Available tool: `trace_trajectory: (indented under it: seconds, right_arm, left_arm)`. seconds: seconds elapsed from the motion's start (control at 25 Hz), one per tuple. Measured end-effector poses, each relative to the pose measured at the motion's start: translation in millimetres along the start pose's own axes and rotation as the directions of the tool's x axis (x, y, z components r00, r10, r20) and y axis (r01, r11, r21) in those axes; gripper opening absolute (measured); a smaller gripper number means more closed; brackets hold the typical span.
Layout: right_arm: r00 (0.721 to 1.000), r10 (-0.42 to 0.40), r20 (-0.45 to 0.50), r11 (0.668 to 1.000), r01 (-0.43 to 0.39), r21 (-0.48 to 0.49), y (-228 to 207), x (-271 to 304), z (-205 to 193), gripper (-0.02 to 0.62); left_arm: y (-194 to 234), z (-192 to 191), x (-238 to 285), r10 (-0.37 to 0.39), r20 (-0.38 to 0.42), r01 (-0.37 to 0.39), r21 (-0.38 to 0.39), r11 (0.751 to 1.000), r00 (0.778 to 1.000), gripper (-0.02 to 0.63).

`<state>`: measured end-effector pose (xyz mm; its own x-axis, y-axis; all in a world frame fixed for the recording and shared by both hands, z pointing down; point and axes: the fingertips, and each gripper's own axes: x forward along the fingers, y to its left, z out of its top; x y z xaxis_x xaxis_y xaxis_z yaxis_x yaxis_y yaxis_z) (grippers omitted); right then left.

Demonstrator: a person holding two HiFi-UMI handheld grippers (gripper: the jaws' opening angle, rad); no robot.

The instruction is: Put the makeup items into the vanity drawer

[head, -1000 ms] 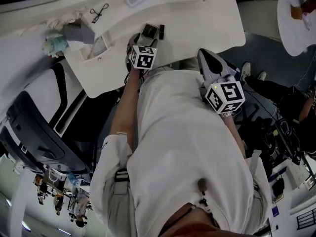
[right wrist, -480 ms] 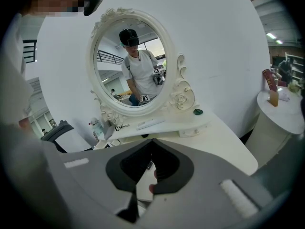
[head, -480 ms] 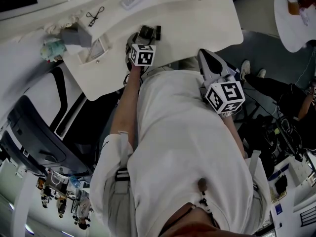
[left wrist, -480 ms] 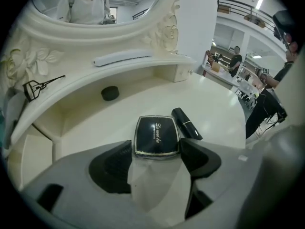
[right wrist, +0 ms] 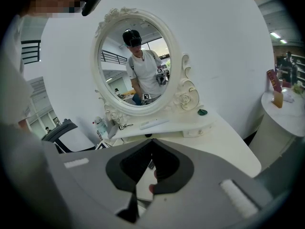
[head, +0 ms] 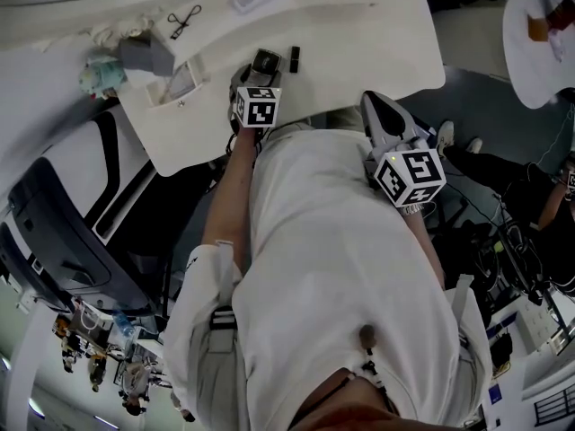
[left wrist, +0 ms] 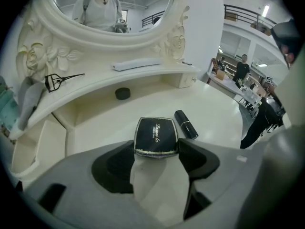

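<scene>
**Item 1: compact** (left wrist: pixel 156 137). Black, squarish w/ rounded corners, silver rim, pale script on the lid, lid shut. Lies flat on the vanity top (left wrist: pixel 224 123), near the front edge, lipstick (left wrist: pixel 186 124) just beside it on the right, not touching.

**Change vs a sec ago:** left gripper (left wrist: pixel 156 145) has just been closing its jaws. They're at a middling width now, w/ the compact between them, and the pads look to be on its two near corners. The compact hasn't left the tabletop, same spot by the lipstick. Reads as the grasp being taken, lift not begun (so nothing's on its way to the drawer yet).

**Item 2: drawer** (left wrist: pixel 35 147). Left end of the vanity, pulled open, well apart from the compact.

**Item 3: right gripper** (right wrist: pixel 151 142). Jaw tips together, nothing between them, held back at the table's front edge.

**Also on the shelf under the mirror** (left wrist: pixel 112 4)**:** eyelash curler (left wrist: pixel 59 80), small round black pot (left wrist: pixel 122 93), long flat white bar (left wrist: pixel 136 64). None touched.
</scene>
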<state>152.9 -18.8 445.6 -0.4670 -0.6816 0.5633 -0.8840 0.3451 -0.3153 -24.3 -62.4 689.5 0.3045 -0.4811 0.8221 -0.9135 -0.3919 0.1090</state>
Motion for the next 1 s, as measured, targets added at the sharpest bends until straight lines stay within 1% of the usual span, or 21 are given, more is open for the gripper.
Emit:
trace_trajectory:
  seconds: [0.32, 0.48, 0.64, 0.76, 1.0]
  right_arm:
    - [0.998, 0.070, -0.010, 0.997, -0.070, -0.044, 18, 8, 1, 0.002]
    - [0.993, 0.113, -0.021, 0.991, -0.114, -0.066, 30, 15, 1, 0.002]
    - [0.987, 0.159, -0.037, 0.983, -0.162, -0.091, 44, 22, 2, 0.002]
    - [0.980, 0.190, -0.053, 0.975, -0.195, -0.109, 55, 27, 2, 0.002]
    - [0.965, 0.247, -0.089, 0.952, -0.259, -0.162, 76, 39, 0, 0.002]
  left_arm:
    - [11, 2, -33, 0.042, 0.078, -0.035, -0.090, 0.995, 0.996, 0.296]
    - [20, -1, -47, 0.062, 0.111, -0.046, -0.146, 0.988, 0.992, 0.296]
    - [31, -5, -69, 0.101, 0.127, -0.075, -0.198, 0.977, 0.987, 0.296]
    - [43, -8, -90, 0.148, 0.136, -0.112, -0.243, 0.963, 0.980, 0.296]
    - [77, -24, -118, 0.250, 0.141, -0.187, -0.355, 0.916, 0.958, 0.296]
